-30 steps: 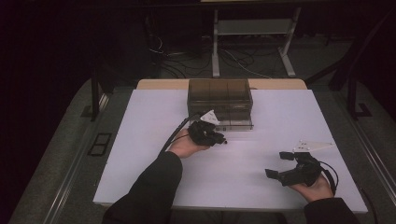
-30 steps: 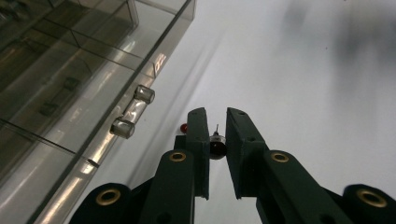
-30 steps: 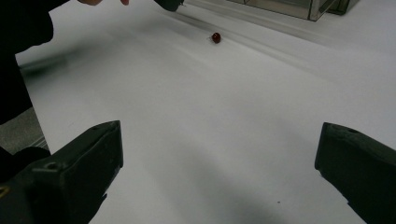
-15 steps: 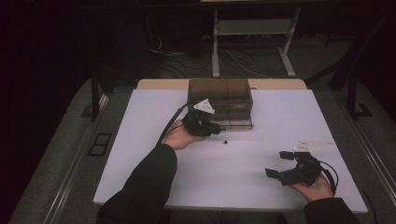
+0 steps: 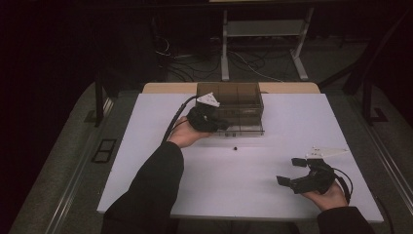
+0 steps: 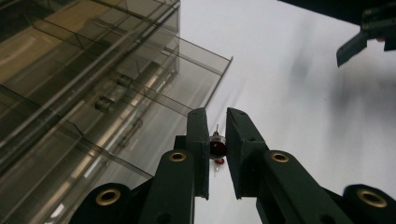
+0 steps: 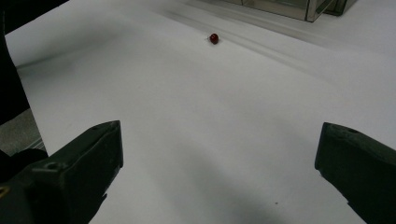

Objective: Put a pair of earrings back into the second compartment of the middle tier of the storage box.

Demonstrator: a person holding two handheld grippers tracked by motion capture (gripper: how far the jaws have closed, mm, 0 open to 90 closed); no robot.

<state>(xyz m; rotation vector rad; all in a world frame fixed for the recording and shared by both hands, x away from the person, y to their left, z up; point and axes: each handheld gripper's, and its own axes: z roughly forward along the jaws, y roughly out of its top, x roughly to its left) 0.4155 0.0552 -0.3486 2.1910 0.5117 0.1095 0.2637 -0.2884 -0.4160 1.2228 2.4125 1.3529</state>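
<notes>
My left gripper [image 5: 222,126] hovers at the front left of a smoked clear drawer box [image 5: 229,100], just above the table. Its jaws are shut on a small red bead-like part [image 6: 217,147] that has a thin wire lead; beside the jaws the box's open drawer [image 6: 140,116] shows its compartments. A second small red part [image 7: 214,38] lies loose on the white tabletop [image 5: 253,170], seen from above as a dark dot [image 5: 235,146] in front of the box. My right gripper [image 5: 290,170] rests near the front right with its jaws wide open [image 7: 219,154] and nothing between them.
The box stands at the back middle of the white table, against a wooden edge [image 5: 165,88]. Past the table are a dark floor, cables and a metal stand [image 5: 265,29]. The right gripper's jaw tip [image 6: 352,46] shows far off in the left gripper view.
My left gripper has risen and drawn back toward the box's front, carrying the red part. The loose red part on the table came into sight. The right hand stayed still.
</notes>
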